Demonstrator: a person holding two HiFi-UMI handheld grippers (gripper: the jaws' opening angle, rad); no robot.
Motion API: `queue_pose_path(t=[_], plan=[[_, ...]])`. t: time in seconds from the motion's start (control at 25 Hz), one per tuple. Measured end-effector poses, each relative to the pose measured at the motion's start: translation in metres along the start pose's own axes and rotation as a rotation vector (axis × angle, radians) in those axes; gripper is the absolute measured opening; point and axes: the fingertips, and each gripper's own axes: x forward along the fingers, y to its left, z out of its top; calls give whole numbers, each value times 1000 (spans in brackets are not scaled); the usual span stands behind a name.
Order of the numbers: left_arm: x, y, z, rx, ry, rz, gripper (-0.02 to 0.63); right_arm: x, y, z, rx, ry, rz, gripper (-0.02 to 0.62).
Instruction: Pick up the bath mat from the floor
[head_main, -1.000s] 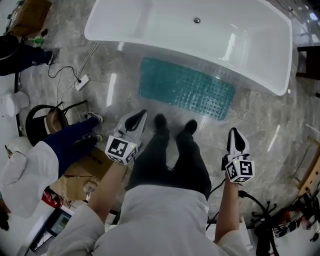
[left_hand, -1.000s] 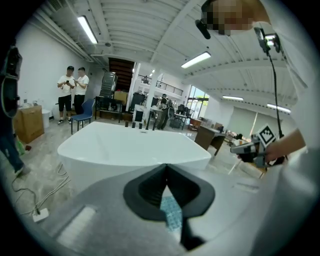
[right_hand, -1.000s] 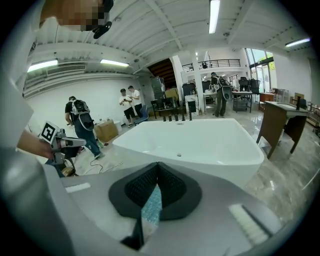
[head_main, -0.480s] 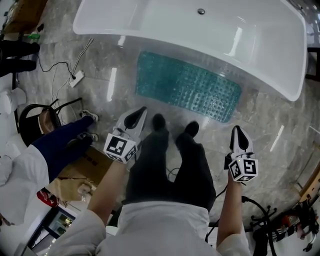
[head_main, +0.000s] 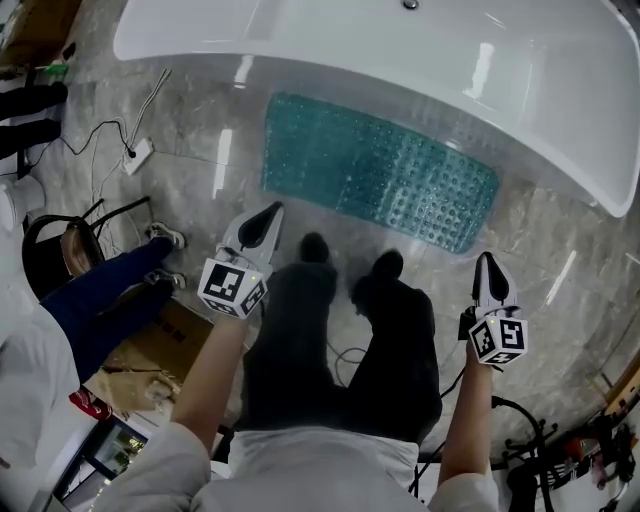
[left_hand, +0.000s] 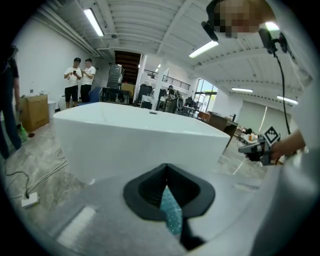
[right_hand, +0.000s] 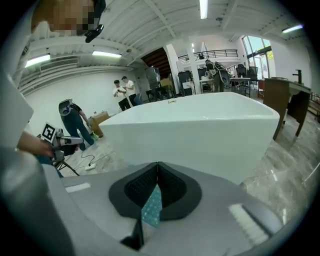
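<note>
Floor (head_main: 190, 150): glossy grey marble-look tile with reflected light streaks. Bath mat (head_main: 380, 170): teal, studded, lying flat, its long edge just beside the wall of the white bathtub (head_main: 400, 50), which stands on the floor. Two dark shoes (head_main: 315, 247) stand just short of the mat's near edge. A white power strip (head_main: 137, 155) with cable lies left of the mat. Cardboard (head_main: 160, 345) lies flat at lower left.

Counted in shot:
- bath mat (head_main: 380, 185): 1
- bathtub (head_main: 420, 60): 1
- grippers: 2, left gripper (head_main: 272, 211) and right gripper (head_main: 487, 260)
- marker cubes (head_main: 231, 287): 2, one sat on each gripper
- black shoes (head_main: 315, 247): 2
- power strip (head_main: 137, 156): 1
- bystanders (left_hand: 76, 80) who stood past tub: 2
- cardboard box (left_hand: 34, 111): 1
</note>
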Motion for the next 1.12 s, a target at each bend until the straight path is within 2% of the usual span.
queue_pose_path(t=[0.12, 0.24, 0.36, 0.48, 0.64, 0.84, 0.96, 1.12], plan=[[23, 16, -27, 4, 22, -35, 2, 24, -17, -25, -16, 7, -4, 8], [53, 36, -50, 54, 31, -52, 2, 57, -36, -50, -36, 6, 5, 18], [82, 70, -70, 98, 19, -1, 2, 91, -56, -73, -58, -1, 23, 22], [106, 106, -96, 107, 23, 36, 2, 117, -78, -99, -85, 6, 24, 29], [147, 144, -157, 116, 42, 52, 3, 165, -114, -148, -113, 11, 15, 38], [190, 171, -245, 141, 88, 45, 11, 218, -138, -215, -119, 18, 13, 50], [216, 187, -284, 137, 99, 55, 20, 247, -150, -244, -95, 20, 25, 62], [240, 217, -332, 102, 135, 85, 66, 270, -162, -281, -58, 48, 33, 81]])
